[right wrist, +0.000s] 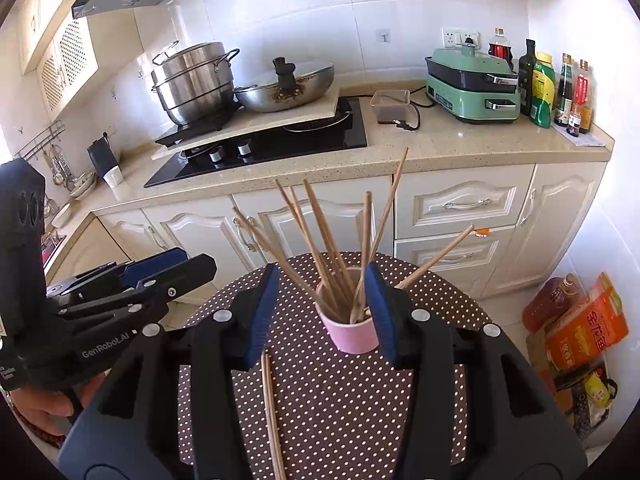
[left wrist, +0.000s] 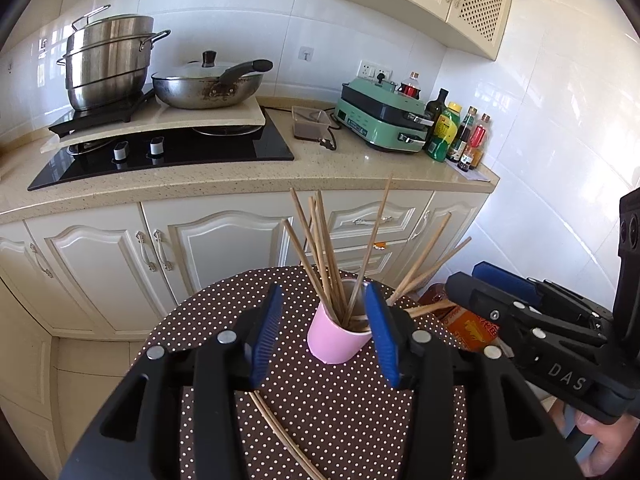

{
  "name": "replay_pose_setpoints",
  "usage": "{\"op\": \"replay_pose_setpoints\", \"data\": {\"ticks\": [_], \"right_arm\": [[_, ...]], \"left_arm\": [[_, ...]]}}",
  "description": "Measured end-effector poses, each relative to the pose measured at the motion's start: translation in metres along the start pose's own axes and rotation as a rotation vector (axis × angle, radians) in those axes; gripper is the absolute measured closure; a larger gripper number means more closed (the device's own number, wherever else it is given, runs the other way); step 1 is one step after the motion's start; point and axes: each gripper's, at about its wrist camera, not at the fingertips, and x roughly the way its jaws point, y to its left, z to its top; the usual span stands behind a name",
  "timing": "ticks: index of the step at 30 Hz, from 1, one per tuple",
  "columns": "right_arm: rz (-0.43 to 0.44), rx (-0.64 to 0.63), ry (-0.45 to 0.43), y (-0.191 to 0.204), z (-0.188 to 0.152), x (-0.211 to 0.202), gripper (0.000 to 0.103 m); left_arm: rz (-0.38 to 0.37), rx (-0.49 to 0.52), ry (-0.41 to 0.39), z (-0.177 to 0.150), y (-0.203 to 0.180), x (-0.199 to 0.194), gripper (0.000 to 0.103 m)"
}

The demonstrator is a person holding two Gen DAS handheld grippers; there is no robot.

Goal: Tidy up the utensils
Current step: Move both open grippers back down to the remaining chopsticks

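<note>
— Cream kitchen cabinets backed a round polka-dot table (left wrist: pixel 320 400); what sat on it?

— From the left: the left gripper (left wrist: pixel 324 332), jaws apart and empty; two loose chopsticks (left wrist: pixel 280 436) lying flat on the cloth; a pink cup (left wrist: pixel 340 340) holding a fan of upright chopsticks (left wrist: pixel 320 248).

— And the right gripper (right wrist: pixel 324 312)?

— Also parted, holding nothing, with the cup showing between its blue pads (right wrist: pixel 260 312).
</note>
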Motion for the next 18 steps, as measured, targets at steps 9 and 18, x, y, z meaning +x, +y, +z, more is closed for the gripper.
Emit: {"op": "replay_pose_setpoints", "data": {"ticks": [9, 18], "right_arm": [[0.010, -0.011, 0.015, 0.023, -0.023, -0.012, 0.059], [0.042, -0.027, 0.099, 0.040, -0.061, -0.004, 0.058]], "left_arm": [[0.023, 0.003, 0.035, -0.024, 0.009, -0.016, 0.057], [0.061, -0.007, 0.185, -0.068, 0.028, 0.002, 0.057]]}}
